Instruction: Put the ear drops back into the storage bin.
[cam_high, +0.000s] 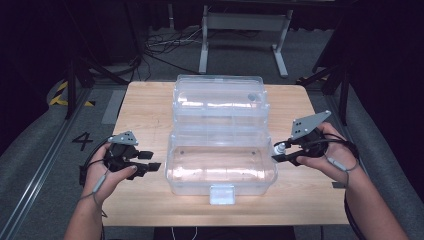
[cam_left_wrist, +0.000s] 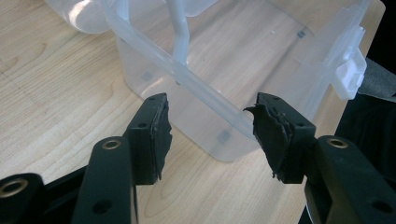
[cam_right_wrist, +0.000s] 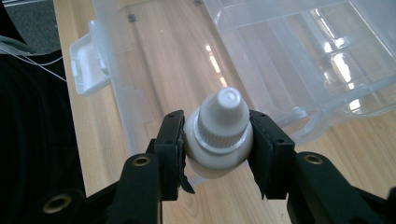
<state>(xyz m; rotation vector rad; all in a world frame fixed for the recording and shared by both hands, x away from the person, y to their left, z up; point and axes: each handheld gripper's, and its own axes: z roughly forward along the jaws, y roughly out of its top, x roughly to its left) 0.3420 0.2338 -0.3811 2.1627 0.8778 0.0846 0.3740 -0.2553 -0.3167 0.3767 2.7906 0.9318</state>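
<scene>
A clear plastic box (cam_high: 220, 170) stands open in the middle of the wooden table, its lid (cam_high: 220, 102) laid back behind it. My right gripper (cam_high: 280, 151) hovers at the box's right end, shut on a small white bottle (cam_right_wrist: 218, 135) with a ribbed cap. In the right gripper view the bottle's cap points toward the box wall (cam_right_wrist: 116, 88). My left gripper (cam_high: 150, 161) stands open at the box's left end with nothing between its fingers. In the left gripper view the box corner (cam_left_wrist: 219, 140) lies just beyond the pads (cam_left_wrist: 158, 133).
A white latch (cam_high: 222, 194) sticks out from the box's front wall near the table's (cam_high: 145, 105) front edge. The lid is split into several compartments. Dark floor, cables and a metal stand (cam_high: 245, 30) lie beyond the table's far edge.
</scene>
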